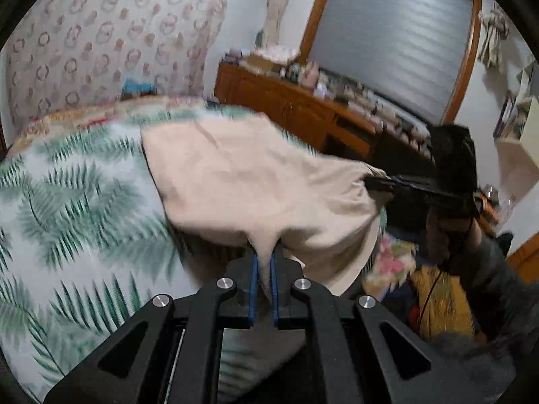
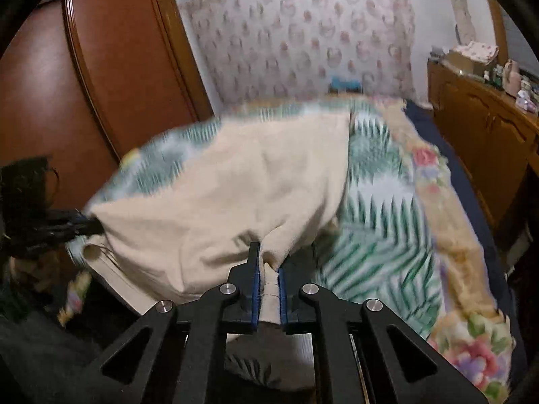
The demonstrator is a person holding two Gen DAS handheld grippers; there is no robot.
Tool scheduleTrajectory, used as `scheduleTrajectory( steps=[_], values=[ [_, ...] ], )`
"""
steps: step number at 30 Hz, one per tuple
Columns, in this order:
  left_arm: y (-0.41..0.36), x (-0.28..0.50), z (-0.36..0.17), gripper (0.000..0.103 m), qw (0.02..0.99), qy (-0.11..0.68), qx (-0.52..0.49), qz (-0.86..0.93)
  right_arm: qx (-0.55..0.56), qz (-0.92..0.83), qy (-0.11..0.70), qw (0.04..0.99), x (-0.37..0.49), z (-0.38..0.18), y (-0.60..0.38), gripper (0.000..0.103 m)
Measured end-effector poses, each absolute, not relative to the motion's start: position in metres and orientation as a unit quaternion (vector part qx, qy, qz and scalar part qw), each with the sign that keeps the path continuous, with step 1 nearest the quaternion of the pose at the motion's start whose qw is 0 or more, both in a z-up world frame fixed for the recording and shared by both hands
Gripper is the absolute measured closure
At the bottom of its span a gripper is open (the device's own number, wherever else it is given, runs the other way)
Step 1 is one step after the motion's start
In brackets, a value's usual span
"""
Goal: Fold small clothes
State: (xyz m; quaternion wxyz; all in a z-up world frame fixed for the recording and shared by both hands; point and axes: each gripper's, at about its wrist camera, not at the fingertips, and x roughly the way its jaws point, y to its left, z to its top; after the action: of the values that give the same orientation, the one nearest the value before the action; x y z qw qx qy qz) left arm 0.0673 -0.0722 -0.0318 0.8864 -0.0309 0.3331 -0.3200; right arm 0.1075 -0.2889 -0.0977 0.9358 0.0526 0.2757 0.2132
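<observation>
While both views are blurred, the grips read clearly.

Left wrist view: left gripper (image 1: pixel 264 256) is clamped on a near edge of the beige garment (image 1: pixel 256 175), which is lifted over the palm-leaf bedspread (image 1: pixel 67 202); the right gripper (image 1: pixel 377 183) pinches another edge (seen side-on).

Right wrist view: right gripper (image 2: pixel 268 269) is closed on garment (image 2: pixel 235 195) cloth bunched between its blue pads (image 2: pixel 282 293); the left gripper (image 2: pixel 89 225) holds the far edge, bedspread (image 2: pixel 380 229) beneath.

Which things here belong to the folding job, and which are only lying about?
Job: beige cloth garment; left tool and right tool, each shut on its edge; palm-leaf bedspread beneath.
Lying about: brown wooden dresser with small clutter; brown wooden wardrobe.
</observation>
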Motion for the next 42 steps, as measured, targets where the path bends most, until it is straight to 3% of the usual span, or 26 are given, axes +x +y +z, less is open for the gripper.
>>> scheduleTrajectory(
  steps=[10, 24, 33, 35, 37, 39, 41, 42],
  values=[
    [-0.056, 0.162, -0.002, 0.096, 0.909, 0.306, -0.047, -0.280, 0.060, 0.216, 0.226, 0.948, 0.167, -0.053, -0.297, 0.095],
    [-0.060, 0.261, -0.018, 0.096, 0.905, 0.339, -0.043, -0.252, 0.047, 0.193, 0.263, 0.944, 0.281, -0.059, -0.263, 0.095],
    [-0.060, 0.291, -0.030, 0.095, 0.903, 0.354, -0.030, -0.241, 0.032, 0.187, 0.289, 0.938, 0.310, -0.051, -0.258, 0.094],
    [-0.059, 0.292, -0.030, 0.089, 0.904, 0.353, -0.029, -0.240, 0.033, 0.185, 0.291, 0.938, 0.315, -0.050, -0.258, 0.094],
    [-0.058, 0.287, -0.029, 0.066, 0.909, 0.343, -0.021, -0.236, 0.032, 0.178, 0.290, 0.940, 0.316, -0.048, -0.258, 0.087],
    [-0.055, 0.283, -0.027, 0.053, 0.912, 0.333, -0.021, -0.239, 0.032, 0.176, 0.285, 0.942, 0.316, -0.044, -0.258, 0.081],
    [-0.052, 0.280, -0.026, 0.040, 0.911, 0.333, -0.022, -0.241, 0.023, 0.160, 0.278, 0.947, 0.314, -0.041, -0.258, 0.066],
    [-0.049, 0.277, -0.027, 0.029, 0.911, 0.334, -0.025, -0.242, 0.016, 0.153, 0.273, 0.950, 0.311, -0.039, -0.259, 0.063]
  ],
)
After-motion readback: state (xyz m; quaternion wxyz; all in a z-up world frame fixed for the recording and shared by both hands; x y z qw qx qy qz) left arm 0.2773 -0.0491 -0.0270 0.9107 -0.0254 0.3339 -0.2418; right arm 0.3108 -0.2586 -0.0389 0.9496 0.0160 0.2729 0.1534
